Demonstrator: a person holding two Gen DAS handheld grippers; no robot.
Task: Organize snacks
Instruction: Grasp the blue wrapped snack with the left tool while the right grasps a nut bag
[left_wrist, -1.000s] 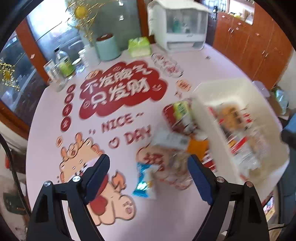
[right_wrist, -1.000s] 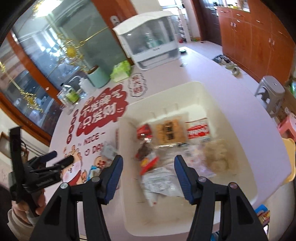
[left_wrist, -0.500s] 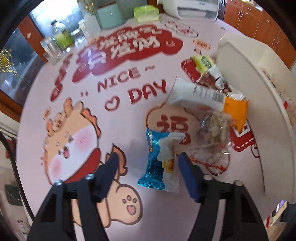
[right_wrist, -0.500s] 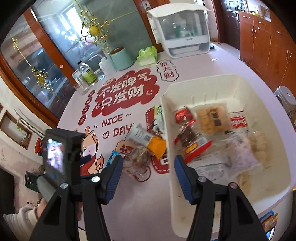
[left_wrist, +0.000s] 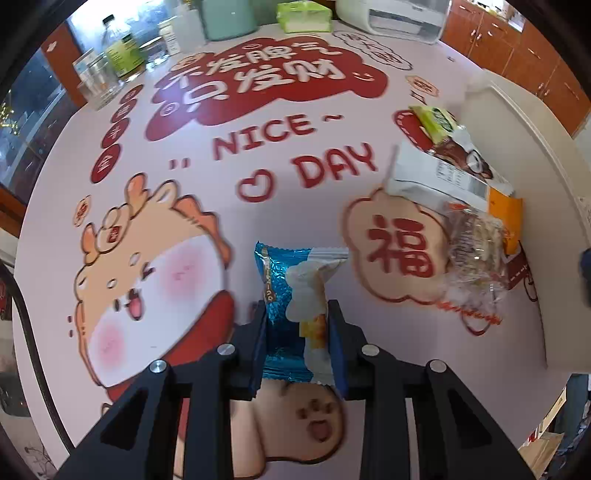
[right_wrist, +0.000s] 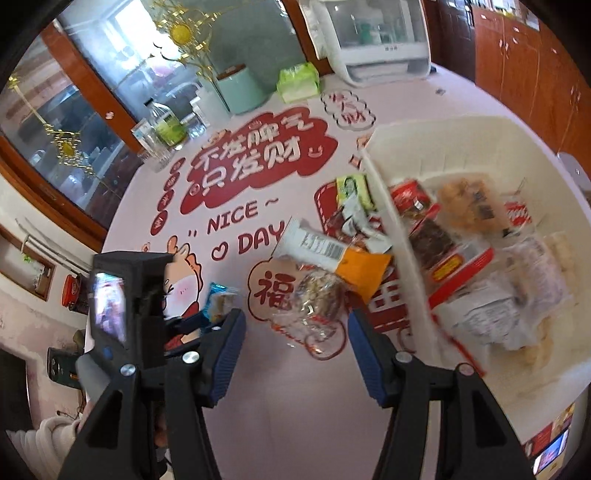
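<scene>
My left gripper is shut on a blue and white snack packet lying on the table mat; the packet also shows in the right wrist view. My right gripper is open and empty above a clear bag of snacks, which also shows in the left wrist view. A white and orange packet and a green packet lie beside the white bin, which holds several snacks. In the left wrist view the bin is at the right.
At the table's far edge stand a mint canister, a green tissue pack, a bottle, glasses and a white appliance. Wooden cabinets are behind on the right.
My left gripper has come down and closed on the blue packet. My right gripper has moved left from over the bin to over the clear bag, still open.
</scene>
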